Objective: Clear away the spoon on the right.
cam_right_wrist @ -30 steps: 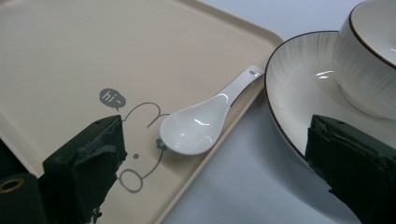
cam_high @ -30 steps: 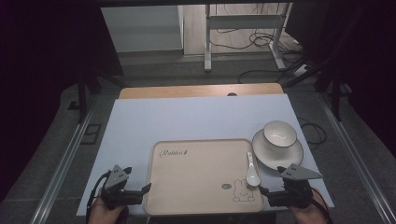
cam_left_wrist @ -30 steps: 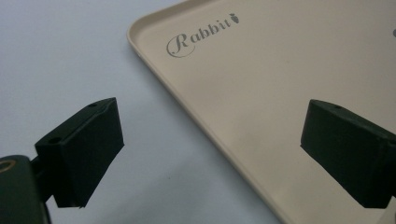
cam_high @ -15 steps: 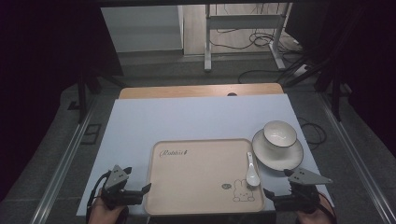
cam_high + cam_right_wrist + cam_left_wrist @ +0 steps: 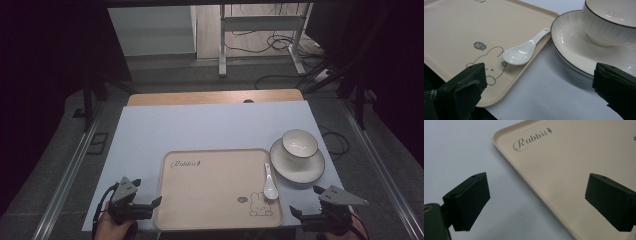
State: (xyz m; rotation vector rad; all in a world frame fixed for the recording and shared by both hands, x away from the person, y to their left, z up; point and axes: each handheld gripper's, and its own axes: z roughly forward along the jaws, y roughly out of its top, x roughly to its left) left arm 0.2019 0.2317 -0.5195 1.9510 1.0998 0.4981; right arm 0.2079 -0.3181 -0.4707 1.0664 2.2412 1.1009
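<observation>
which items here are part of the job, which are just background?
In play:
tray
spoon, on the tray's right edge
bowl on its plate
left gripper and right gripper, both open, empty

Background:
wooden board at the far edge
floor cables

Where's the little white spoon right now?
In the high view the spoon lies on the right side of the beige tray, against its rim, bowl end beside the rabbit drawing; the plate holding the bowl sits just right.

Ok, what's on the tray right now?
Only a white spoon lies on the tray, at its right edge by the printed rabbit. The tray under its scoop is hidden.
</observation>
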